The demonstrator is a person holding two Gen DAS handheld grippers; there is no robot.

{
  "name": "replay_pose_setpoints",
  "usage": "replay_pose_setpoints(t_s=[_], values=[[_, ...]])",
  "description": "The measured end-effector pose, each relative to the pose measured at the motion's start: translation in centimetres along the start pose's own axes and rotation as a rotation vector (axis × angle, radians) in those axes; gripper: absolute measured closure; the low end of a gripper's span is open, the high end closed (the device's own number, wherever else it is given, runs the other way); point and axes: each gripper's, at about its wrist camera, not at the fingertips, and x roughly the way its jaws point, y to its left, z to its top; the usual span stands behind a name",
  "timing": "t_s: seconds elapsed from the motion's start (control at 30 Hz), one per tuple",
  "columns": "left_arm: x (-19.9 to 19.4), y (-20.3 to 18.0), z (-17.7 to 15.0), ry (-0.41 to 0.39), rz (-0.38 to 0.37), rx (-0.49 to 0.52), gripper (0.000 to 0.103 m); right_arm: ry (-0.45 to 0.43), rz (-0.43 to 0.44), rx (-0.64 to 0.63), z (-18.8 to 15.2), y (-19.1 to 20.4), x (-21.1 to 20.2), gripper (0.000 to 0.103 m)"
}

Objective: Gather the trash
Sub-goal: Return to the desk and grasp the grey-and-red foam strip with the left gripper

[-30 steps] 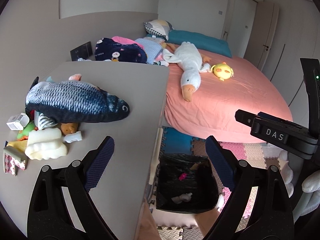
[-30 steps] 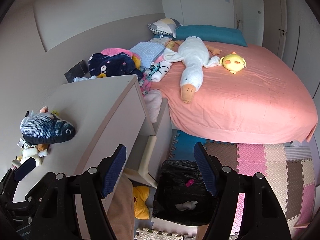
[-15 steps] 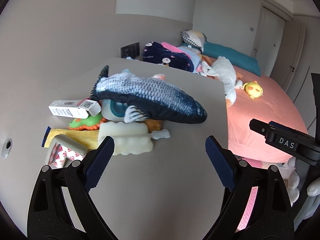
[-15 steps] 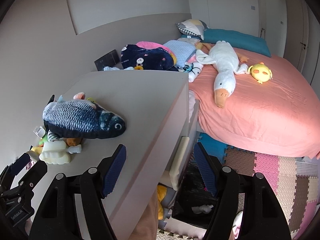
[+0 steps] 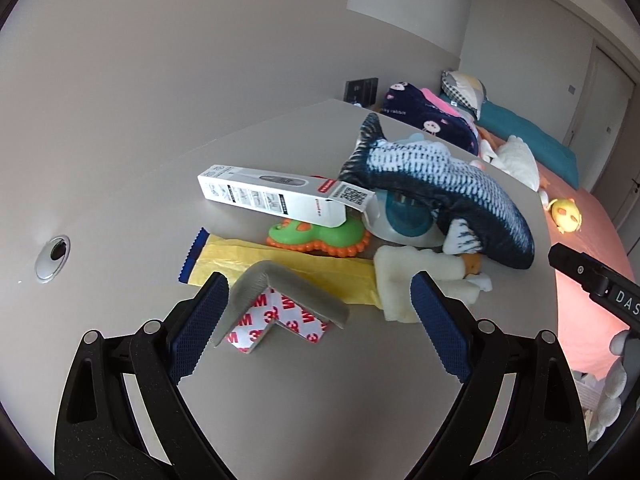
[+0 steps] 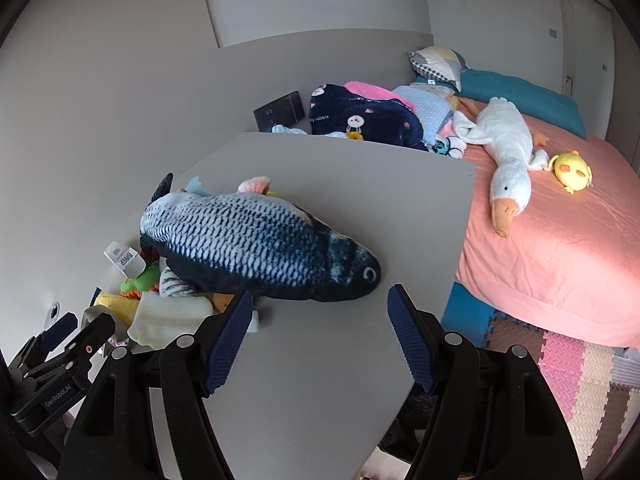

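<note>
reaching over the desk [image 5: 320,400] for the next bit of trash looks like the step in hand, and nothing is picked up yet. farthest left, a grommet hole [image 5: 53,258] sits in the bare top. next comes the left gripper [image 5: 318,328], jaws wide and empty, with the grey foam corner guard [image 5: 280,296] and its red-printed adhesive backing lying between and just ahead of the pads, untouched. behind it a yellow wrapper [image 5: 288,270] lies flat, and a white carton [image 5: 276,196] leans on a green toy [image 5: 320,236]. further right are pale foam chunks [image 5: 416,280] and the plush fish [image 5: 440,196], which i judge a toy, not rubbish. in the right wrist view the right gripper [image 6: 320,344] hangs over bare desk near the fish's head, fairly wide and holding nothing. the next move probably calls for lowering the left pads either side of the corner guard and closing gently, since it is soft and light.
</note>
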Motion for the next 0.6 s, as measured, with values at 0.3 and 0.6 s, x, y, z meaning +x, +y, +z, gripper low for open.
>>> replay_pose_setpoints(t_s=[0.3,0.6], values=[[2.5,2.1,-0.2,0.065,0.041,-0.029,0.014,-0.008,0.015,-0.046,1.6,3.1,2.6,0.032],[2.8,2.5,-1.0,0.118,0.025,-0.031,0.02,0.015,0.031,-0.052,2.1,3.9,4.5,0.029]])
